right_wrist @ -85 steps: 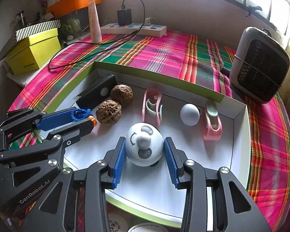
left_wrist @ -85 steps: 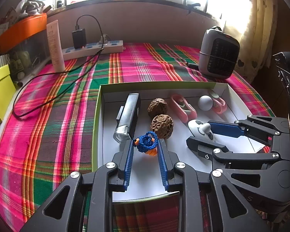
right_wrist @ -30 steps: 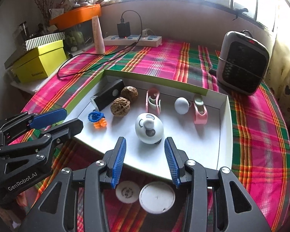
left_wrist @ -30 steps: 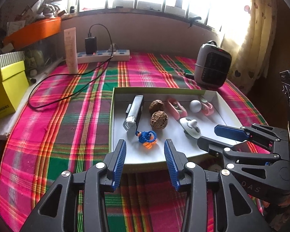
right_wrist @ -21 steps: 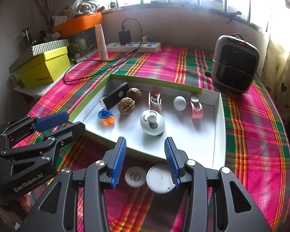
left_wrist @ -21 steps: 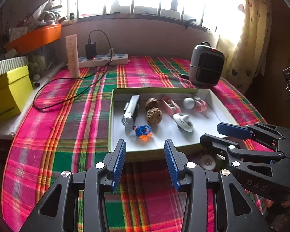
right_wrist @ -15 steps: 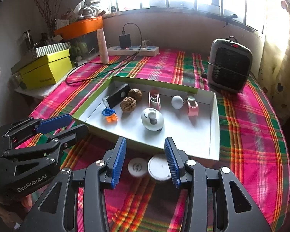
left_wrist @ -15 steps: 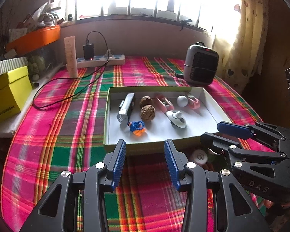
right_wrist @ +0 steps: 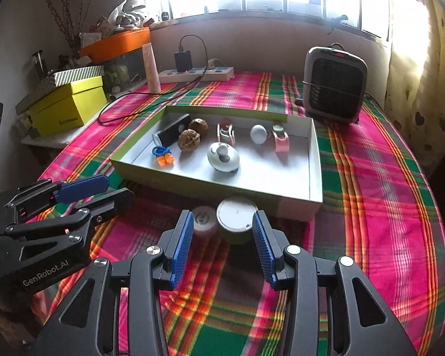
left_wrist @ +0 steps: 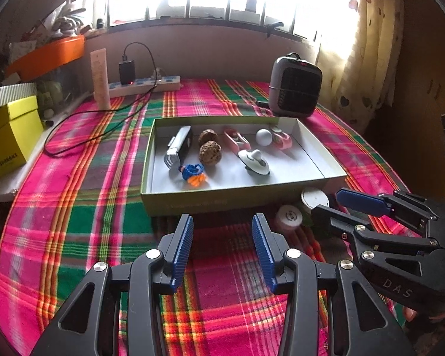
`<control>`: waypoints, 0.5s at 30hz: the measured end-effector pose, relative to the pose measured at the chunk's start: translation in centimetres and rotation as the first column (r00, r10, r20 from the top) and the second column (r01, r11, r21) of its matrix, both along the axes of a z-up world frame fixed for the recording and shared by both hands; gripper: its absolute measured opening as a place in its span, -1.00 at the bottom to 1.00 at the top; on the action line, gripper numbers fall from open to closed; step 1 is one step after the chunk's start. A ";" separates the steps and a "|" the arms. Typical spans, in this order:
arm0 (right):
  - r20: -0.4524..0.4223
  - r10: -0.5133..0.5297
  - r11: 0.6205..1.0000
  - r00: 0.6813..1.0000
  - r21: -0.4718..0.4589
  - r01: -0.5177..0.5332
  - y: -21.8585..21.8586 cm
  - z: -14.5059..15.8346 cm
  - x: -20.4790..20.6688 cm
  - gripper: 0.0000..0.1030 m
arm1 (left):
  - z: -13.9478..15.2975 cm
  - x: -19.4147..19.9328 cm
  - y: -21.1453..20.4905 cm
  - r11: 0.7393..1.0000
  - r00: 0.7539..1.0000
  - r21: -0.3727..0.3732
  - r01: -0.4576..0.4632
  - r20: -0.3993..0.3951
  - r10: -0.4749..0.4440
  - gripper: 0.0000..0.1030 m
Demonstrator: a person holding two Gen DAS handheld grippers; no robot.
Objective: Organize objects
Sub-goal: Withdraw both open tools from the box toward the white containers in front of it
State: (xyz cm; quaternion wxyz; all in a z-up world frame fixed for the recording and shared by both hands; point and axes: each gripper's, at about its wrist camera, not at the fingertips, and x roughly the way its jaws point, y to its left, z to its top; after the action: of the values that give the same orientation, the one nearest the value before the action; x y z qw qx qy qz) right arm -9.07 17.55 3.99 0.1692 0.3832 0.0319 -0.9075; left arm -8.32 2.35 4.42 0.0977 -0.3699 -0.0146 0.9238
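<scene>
On the plaid tablecloth (left_wrist: 74, 216) the left gripper (left_wrist: 222, 237) hung with its jaws spread and nothing between them, short of the green-sided box (left_wrist: 222, 200), probably because its share was already inside. From left to right the box held a black flashlight (left_wrist: 178, 148), a blue-and-orange trinket (left_wrist: 194, 173), two walnuts (left_wrist: 209, 148), a pink clip (left_wrist: 235, 142), a white round toy (left_wrist: 255, 161), a white ball (left_wrist: 264, 137) and another pink clip (left_wrist: 281, 141), laid apart in loose rows. The right gripper (right_wrist: 222, 237), likewise wide and empty, faced two small capped jars (right_wrist: 222, 221) outside the box wall, seemingly the last items; their contents were too blurred to tell.
</scene>
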 end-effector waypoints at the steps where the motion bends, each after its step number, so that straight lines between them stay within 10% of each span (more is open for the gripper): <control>1: 0.002 -0.001 1.000 1.000 0.001 0.001 0.1 -0.1 0.1 -0.17 | -0.1 0.0 0.1 1.000 1.000 0.001 0.002 0.002 -0.002 -0.22; 15: 0.040 -0.051 0.999 0.998 -0.004 0.051 2.2 -1.6 0.9 -0.16 | -1.5 -0.1 1.6 0.998 0.997 0.034 0.058 0.052 -0.060 -0.20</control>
State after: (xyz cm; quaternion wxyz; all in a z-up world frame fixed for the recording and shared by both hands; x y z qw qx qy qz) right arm -8.20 19.77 2.36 0.1475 0.4017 0.0166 -0.9037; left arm -8.42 3.96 2.90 0.1306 -0.3930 -0.0213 0.9100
